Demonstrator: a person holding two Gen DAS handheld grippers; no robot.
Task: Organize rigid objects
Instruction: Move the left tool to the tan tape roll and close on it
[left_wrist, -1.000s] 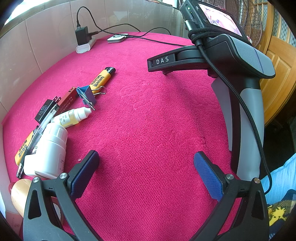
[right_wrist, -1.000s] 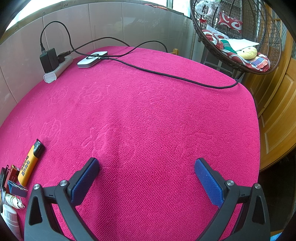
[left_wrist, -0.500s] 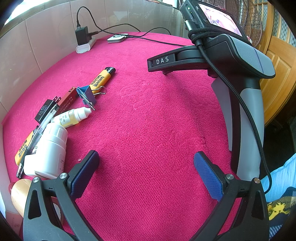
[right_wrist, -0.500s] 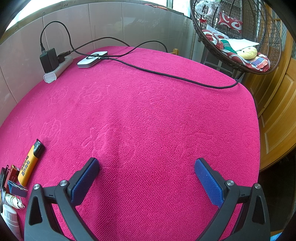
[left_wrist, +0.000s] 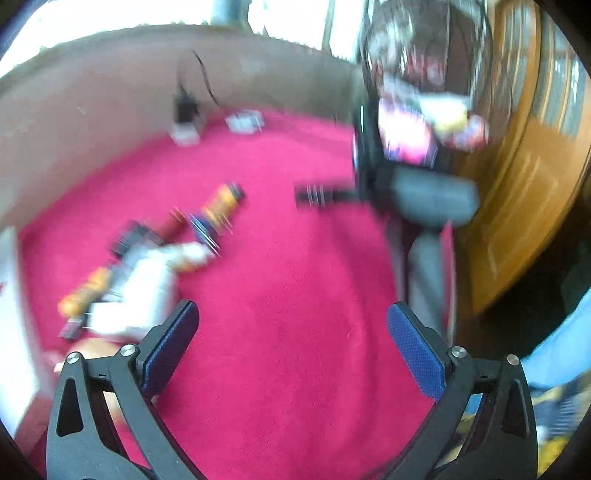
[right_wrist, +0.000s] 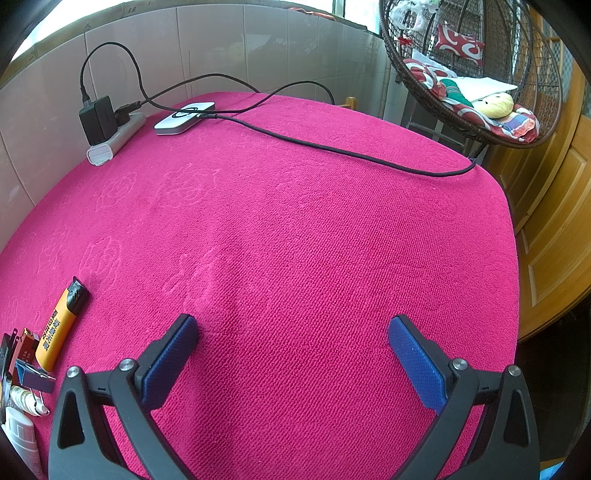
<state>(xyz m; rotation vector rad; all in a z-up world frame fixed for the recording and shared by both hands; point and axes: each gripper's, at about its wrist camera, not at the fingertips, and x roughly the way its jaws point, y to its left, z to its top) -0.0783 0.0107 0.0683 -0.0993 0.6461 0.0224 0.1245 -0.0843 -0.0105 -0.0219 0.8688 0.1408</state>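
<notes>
Pink towelling (right_wrist: 295, 221) covers the table, and your clutter sits bunched at its left edge: an orange lighter (right_wrist: 61, 325) farthest from you, then a binder clip (right_wrist: 35, 376), a dropper bottle (right_wrist: 24, 398) and a white bottle (left_wrist: 136, 299). Your left gripper (left_wrist: 291, 325) and right gripper (right_wrist: 291, 332) both gape wide, holding nothing. Judging by the smeared left view, that hand is swinging, probably toward the pile.

Orange lighter (right_wrist: 61, 325): black printed characters along body, too small to read. No other legible text.
</notes>
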